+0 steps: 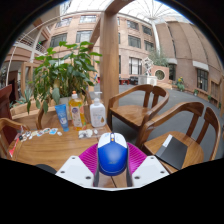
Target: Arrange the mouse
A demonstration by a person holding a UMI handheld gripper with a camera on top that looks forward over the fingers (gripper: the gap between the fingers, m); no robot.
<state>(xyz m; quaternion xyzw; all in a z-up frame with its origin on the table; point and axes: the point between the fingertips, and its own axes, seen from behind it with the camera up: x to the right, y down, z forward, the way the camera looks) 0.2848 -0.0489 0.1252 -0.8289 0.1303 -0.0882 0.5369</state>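
Note:
A blue and white computer mouse (pixel 112 155) sits between my two fingers, with the magenta pads (pixel 90 157) pressed against both of its sides. My gripper (pixel 112 162) is shut on the mouse and holds it above the wooden table (pixel 50 150). The mouse's thin cable runs down toward me between the white finger bases. The underside of the mouse is hidden.
Bottles (pixel 97 110) and small items stand at the table's far side, in front of a leafy plant (pixel 62 70). A wooden chair (pixel 140 105) and another wooden chair (pixel 190 135) stand to the right. A wooden post (pixel 108 50) rises beyond the table.

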